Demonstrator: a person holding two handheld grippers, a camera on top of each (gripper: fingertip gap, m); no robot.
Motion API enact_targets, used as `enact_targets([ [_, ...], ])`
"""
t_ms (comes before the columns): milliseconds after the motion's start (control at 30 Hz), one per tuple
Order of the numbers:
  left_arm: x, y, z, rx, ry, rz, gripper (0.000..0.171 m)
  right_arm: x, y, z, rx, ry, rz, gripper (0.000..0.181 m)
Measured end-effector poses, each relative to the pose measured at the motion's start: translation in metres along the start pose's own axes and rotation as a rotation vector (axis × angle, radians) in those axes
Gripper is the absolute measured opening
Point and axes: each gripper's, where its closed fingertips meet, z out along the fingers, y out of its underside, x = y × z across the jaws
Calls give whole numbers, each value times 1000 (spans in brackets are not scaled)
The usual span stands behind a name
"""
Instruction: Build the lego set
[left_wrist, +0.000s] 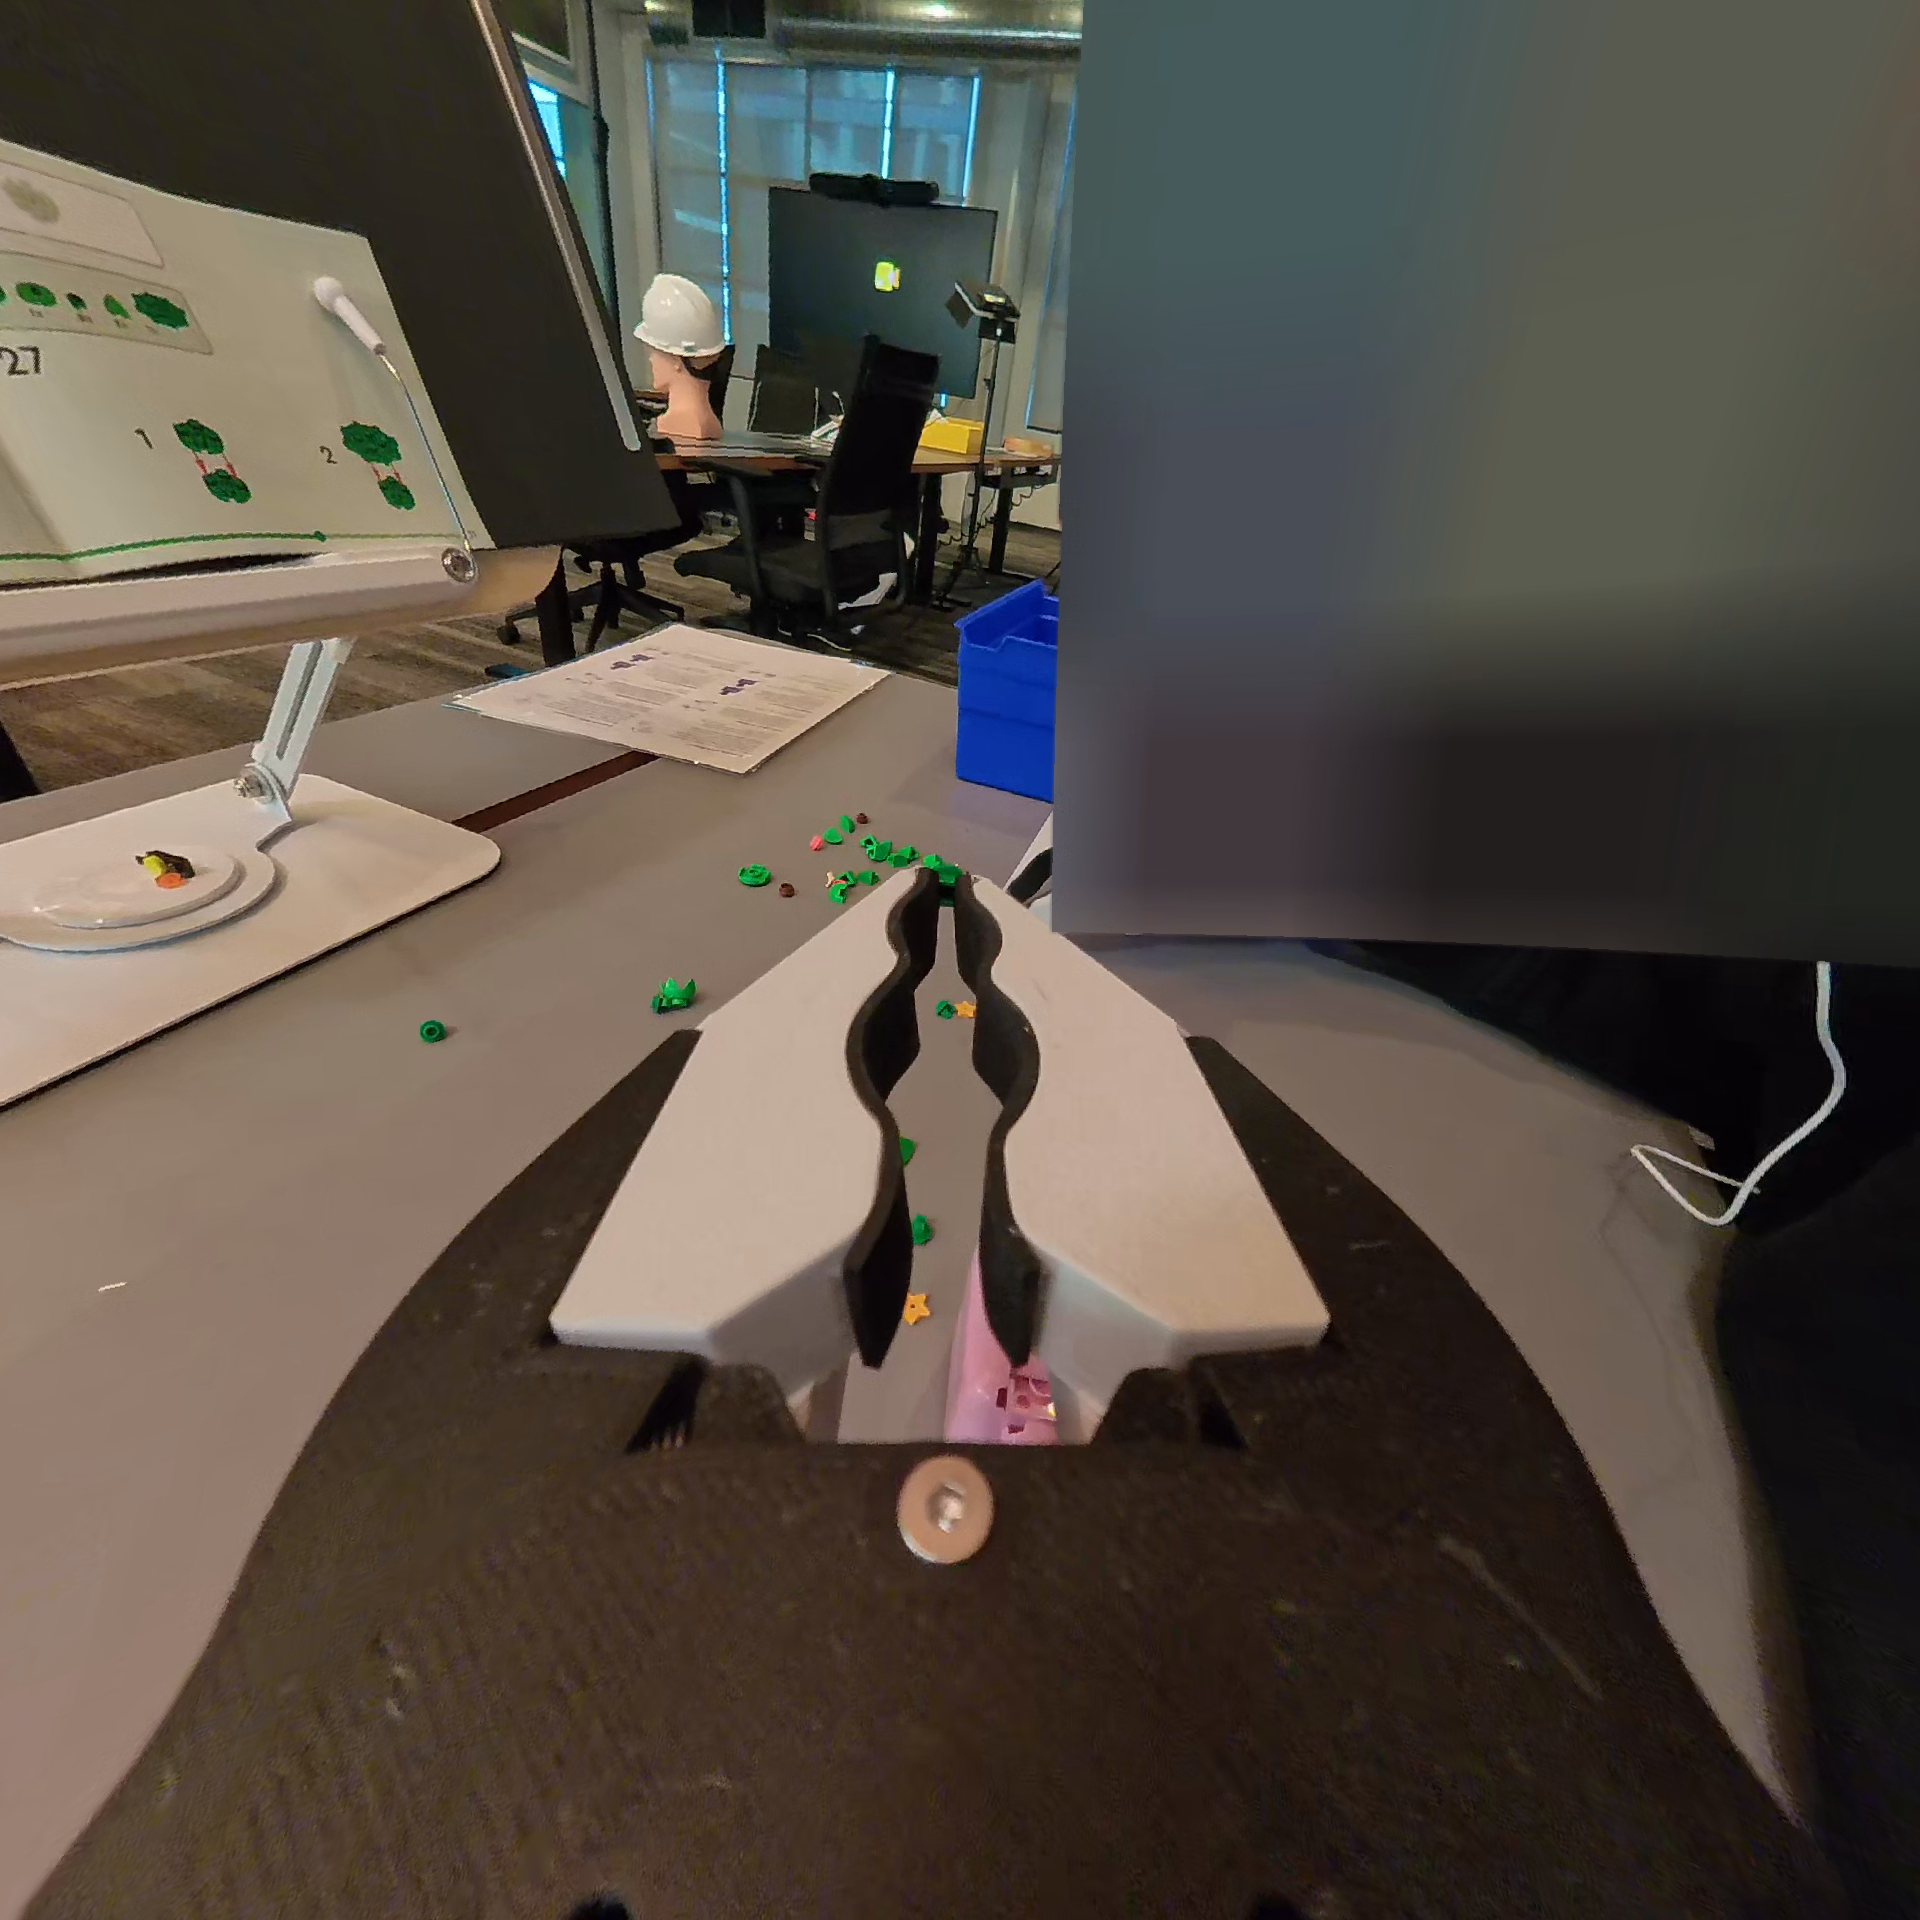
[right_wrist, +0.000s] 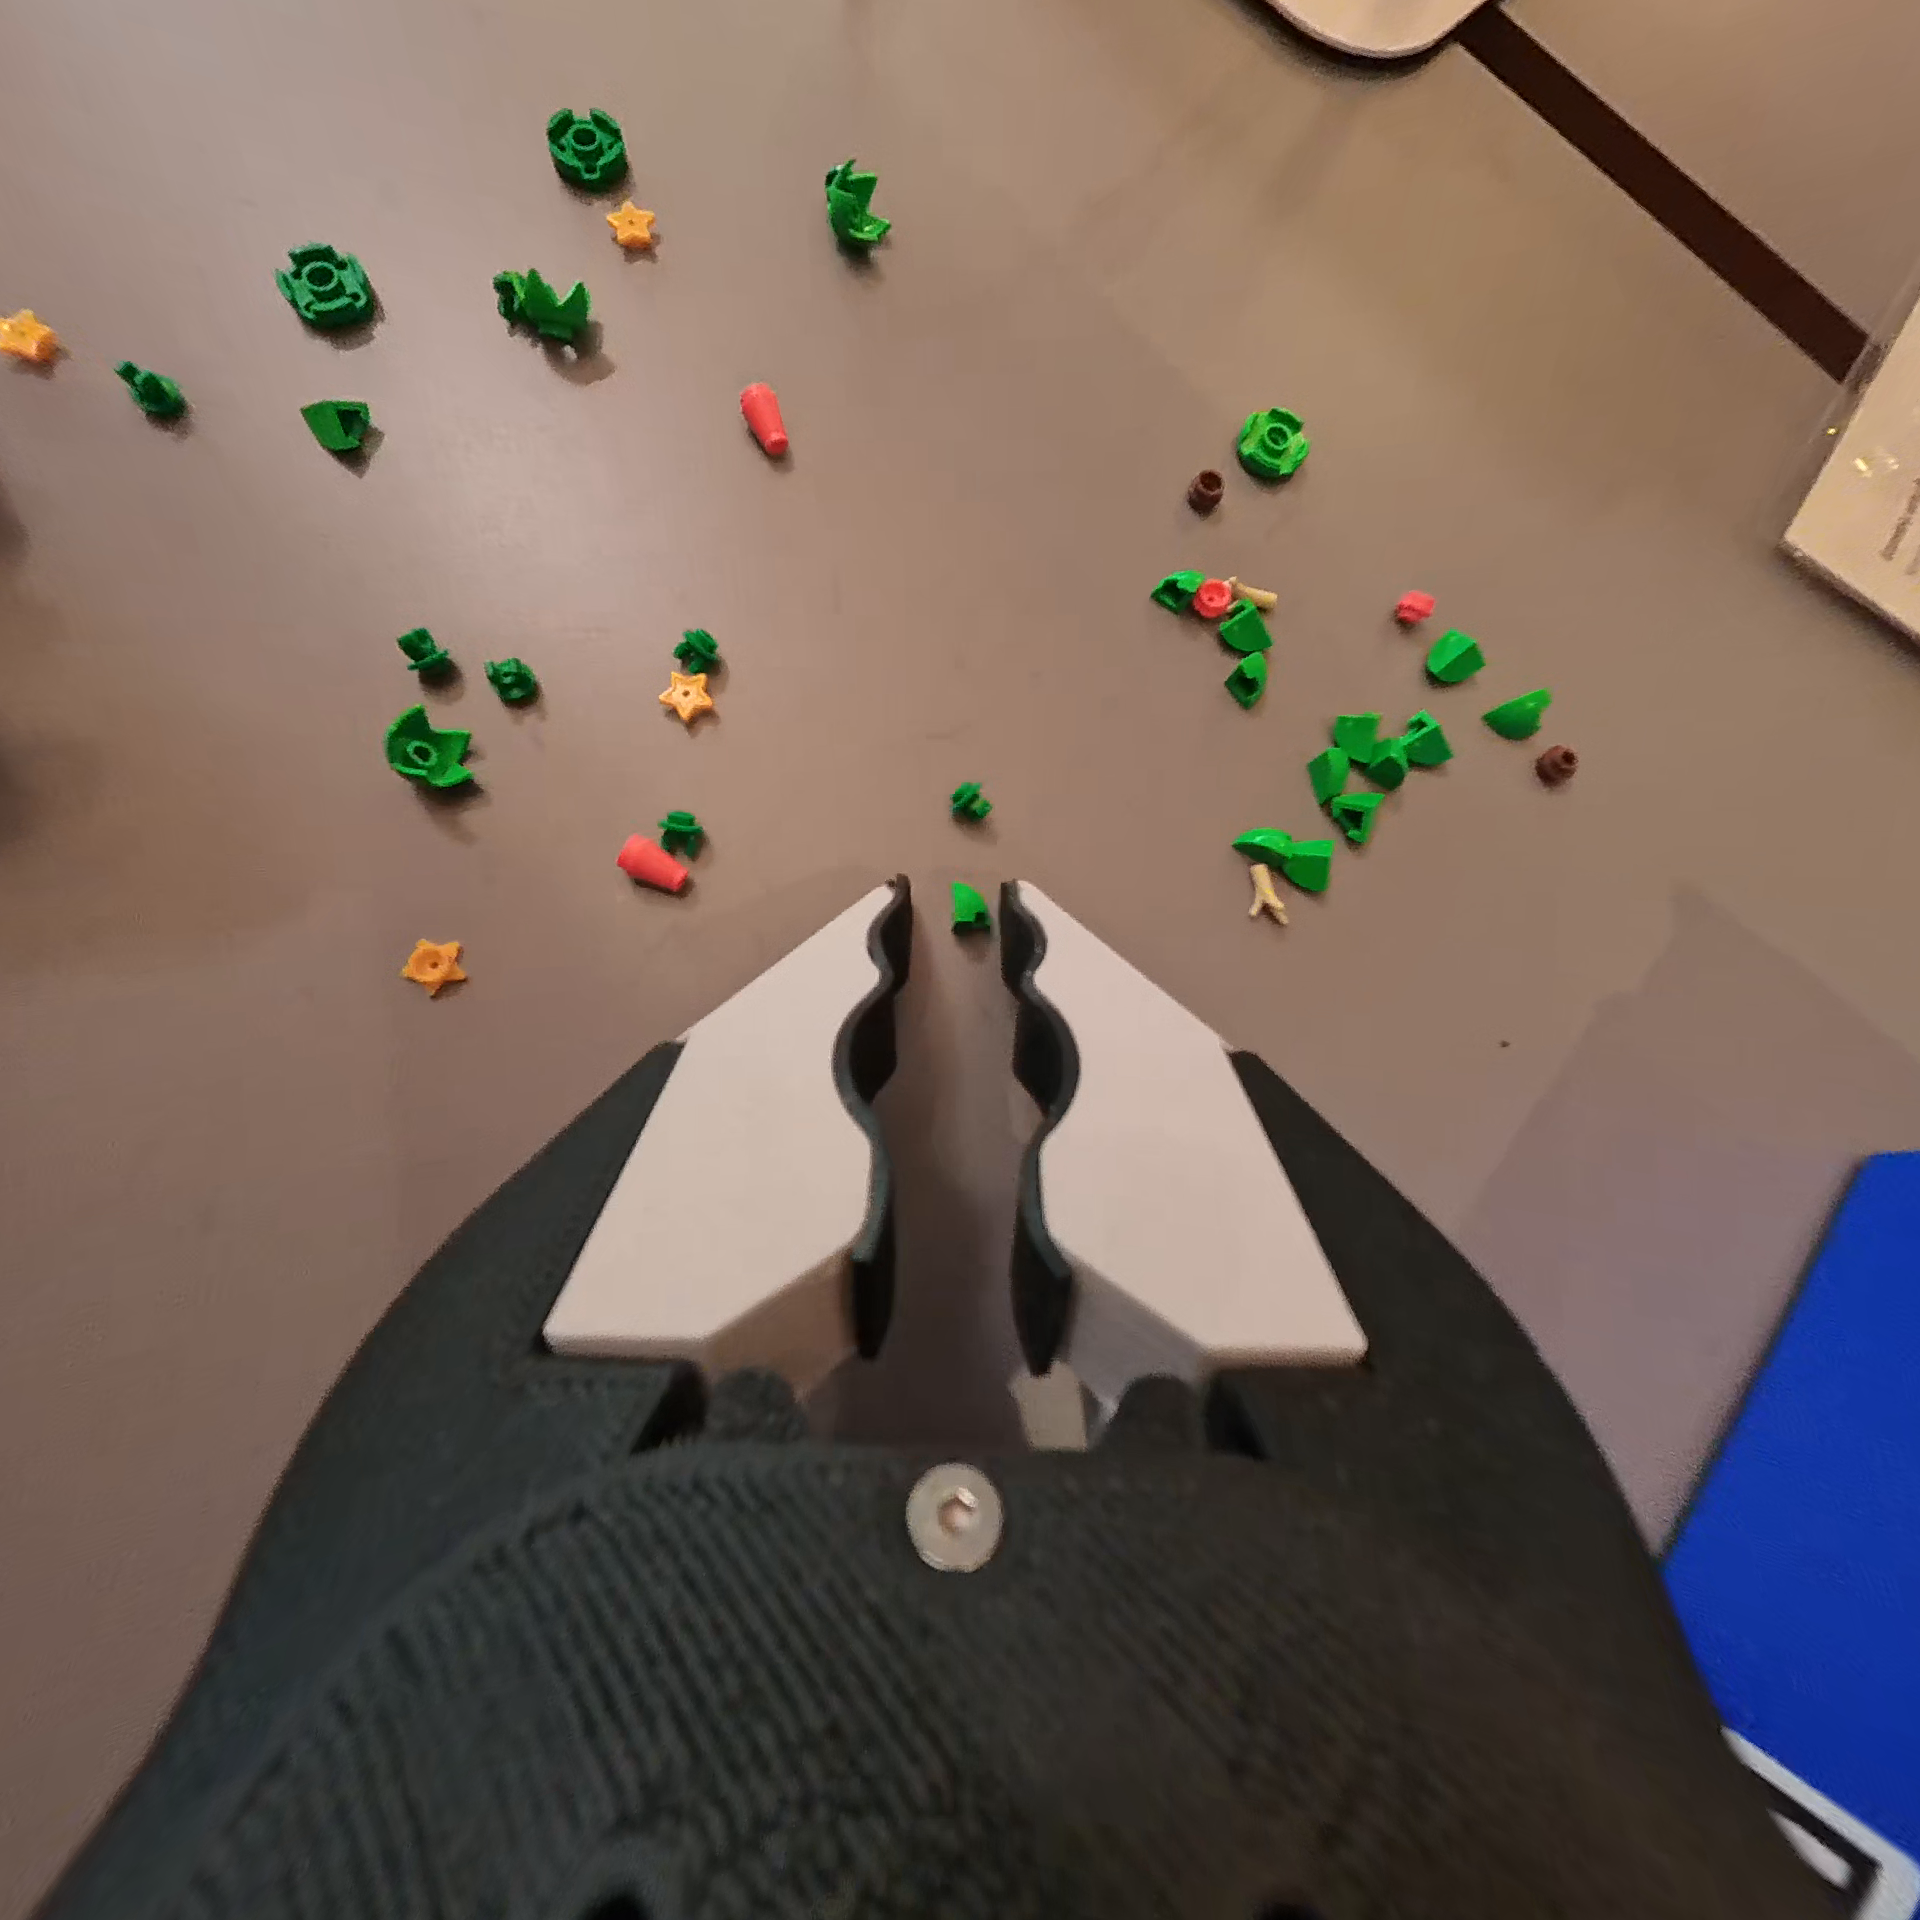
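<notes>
Although the instruction booklet (left_wrist: 187, 416) stands open on its white stand (left_wrist: 249, 862) at about ten o'clock in the left wrist view, almost nothing of the lego set appears assembled. Loose lego pieces lie scattered across the grey desk (right_wrist: 935, 520). In the right wrist view these include green round plates (right_wrist: 585, 148) near eleven o'clock, orange stars (right_wrist: 686, 694), red cones (right_wrist: 764, 418), small brown studs (right_wrist: 1205, 490) and a cluster of green leaf wedges (right_wrist: 1371, 764) at about two o'clock. All lie singly or loosely heaped; none is visibly joined to another.

The one possible sub-assembly is a small yellow, black and orange item (left_wrist: 164, 865) resting on the base of the stand; its make-up is too small to confirm.

The right hand-held gripper (right_wrist: 954, 896) points down at the desk with jaws apart, a small green wedge (right_wrist: 968, 906) lying between its tips but not visibly clamped. The left hand-held gripper (left_wrist: 937, 883) hangs low over the desk, its jaws narrowly apart; a green piece shows at the tips, and whether it is gripped cannot be told.

Judgement: the build is at an early stage of the current step, with selection of parts in hand and nearly all joining left to do. A blue bin (left_wrist: 1006, 686) stands at the far edge.
</notes>
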Motion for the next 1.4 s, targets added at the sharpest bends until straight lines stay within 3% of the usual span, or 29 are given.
enact_targets([
  [133, 0, -2, -1, 5, -1, 3, 0, 12, -18, -7, 136, 33, 54, 22],
  [267, -2, -6, -4, 30, -1, -16, 0, 49, -36, -13, 279, 106, 181, 21],
  [567, -8, -4, -5, 39, -14, -28, 0, 111, -46, 26, 250, 106, 418, 12],
  [867, -6, -6, -4, 49, -6, -36, 0, 104, -33, 45, 92, 136, 348, 16],
  [1067, -6, -2, -1, 37, 6, -49, 0, 109, -32, 50, 78, 119, 361, 19],
  [1200, -7, -1, -1, 35, 5, -54, 0, 109, -33, 52, 67, 133, 308, 9],
  [1400, -6, -1, -1, 31, 11, -53, 0, 106, -34, 52, 73, 99, 305, 8],
])
